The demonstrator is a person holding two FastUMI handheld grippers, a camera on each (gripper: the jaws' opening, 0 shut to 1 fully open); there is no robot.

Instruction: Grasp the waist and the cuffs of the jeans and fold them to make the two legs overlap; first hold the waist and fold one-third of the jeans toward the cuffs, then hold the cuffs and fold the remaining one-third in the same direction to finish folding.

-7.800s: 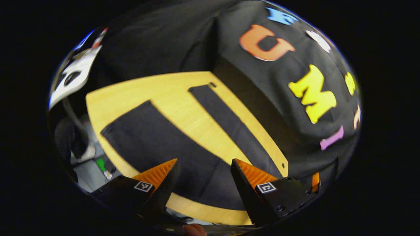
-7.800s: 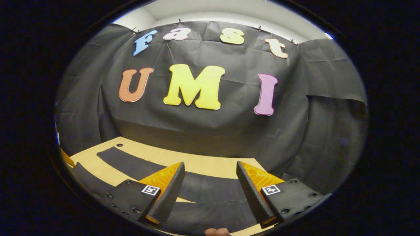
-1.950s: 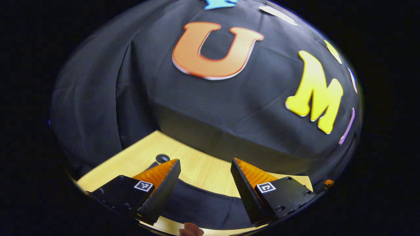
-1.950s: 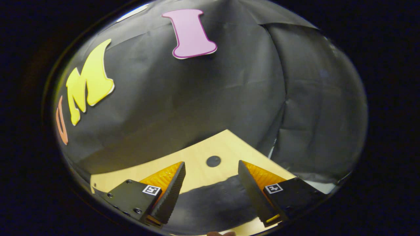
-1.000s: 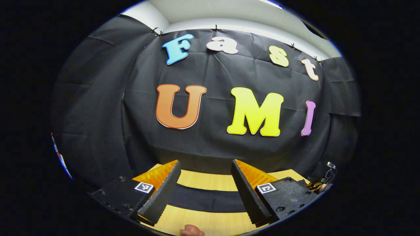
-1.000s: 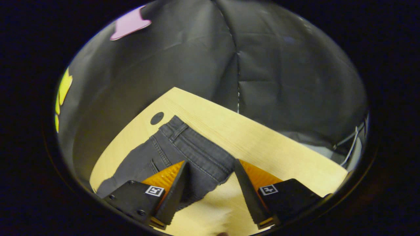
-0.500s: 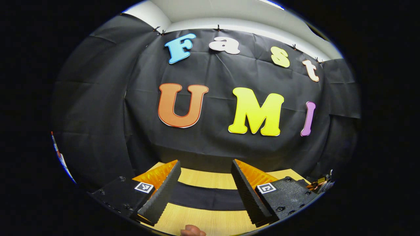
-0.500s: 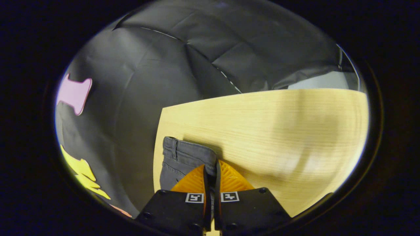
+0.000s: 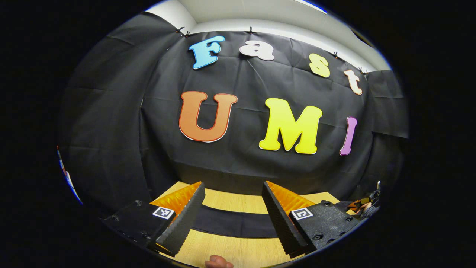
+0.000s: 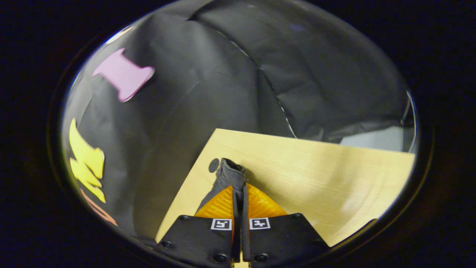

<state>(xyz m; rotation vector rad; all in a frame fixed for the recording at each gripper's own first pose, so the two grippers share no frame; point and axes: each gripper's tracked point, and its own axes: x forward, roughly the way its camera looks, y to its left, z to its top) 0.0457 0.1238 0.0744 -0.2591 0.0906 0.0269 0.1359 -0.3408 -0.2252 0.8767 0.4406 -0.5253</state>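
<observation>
The dark grey jeans lie on a light wooden table. In the left gripper view one jeans leg point(image 9: 232, 222) crosses the table as a dark band, and my left gripper point(image 9: 232, 208) hovers open just above it with nothing between its fingers. In the right gripper view my right gripper point(image 10: 240, 191) is shut on the waist of the jeans point(image 10: 230, 174), which bunches up past the fingertips and lifts off the table point(image 10: 316, 178). The rest of the jeans is hidden below the fingers.
A small round hole point(image 10: 213, 165) sits in the table near its far corner, beside the gripped waist. The table's far edge meets the black cloth wall. At the right rim of the left gripper view the other gripper and a hand point(image 9: 366, 206) show faintly.
My right gripper closed on the waist about half a second ago and has since lifted and turned, so the waist now bunches upward. The left gripper has stayed open and nearly still.
</observation>
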